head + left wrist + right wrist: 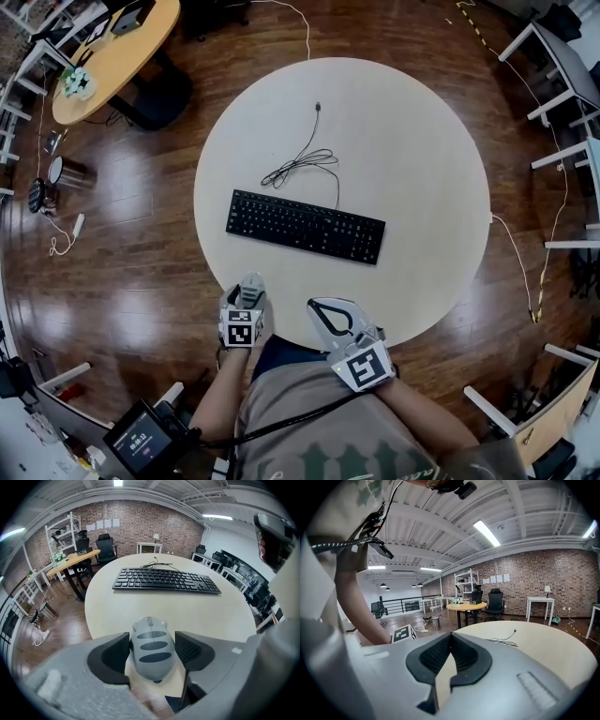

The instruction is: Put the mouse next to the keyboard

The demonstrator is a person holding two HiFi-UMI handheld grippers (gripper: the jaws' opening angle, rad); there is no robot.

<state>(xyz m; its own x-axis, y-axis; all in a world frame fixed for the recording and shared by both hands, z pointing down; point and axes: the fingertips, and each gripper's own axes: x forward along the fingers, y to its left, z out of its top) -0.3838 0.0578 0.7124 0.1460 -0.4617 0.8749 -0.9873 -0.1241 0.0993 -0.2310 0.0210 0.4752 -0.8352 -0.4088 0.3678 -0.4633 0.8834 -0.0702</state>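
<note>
My left gripper has its two dark pads closed against the flanks of the pale grey mouse with three darker oval stripes, which fills the gap between them. The mouse's long axis runs along the jaws, with the scroll-wheel end pointing away from me toward the flat black keyboard. It sits at the near rim of the round cream table, well apart from the keyboard, which lies broadside across the middle. I can't tell whether the mouse rests on the tabletop or hangs just above it, since the gripper body covers its rear underside. From the head view the gripper's marker cube hides most of the mouse. My right gripper is closed with its tips touching and nothing between them, held near the table edge on my side. Its grey housing blocks the lower half of its own view. Beyond the keyboard a thin black cable lies in a loose coil on the table. Nothing stands on the tabletop between the mouse and the keyboard. Around the table are the dark wooden floor, a tan oval table and white desks cut off at the right edge.
</note>
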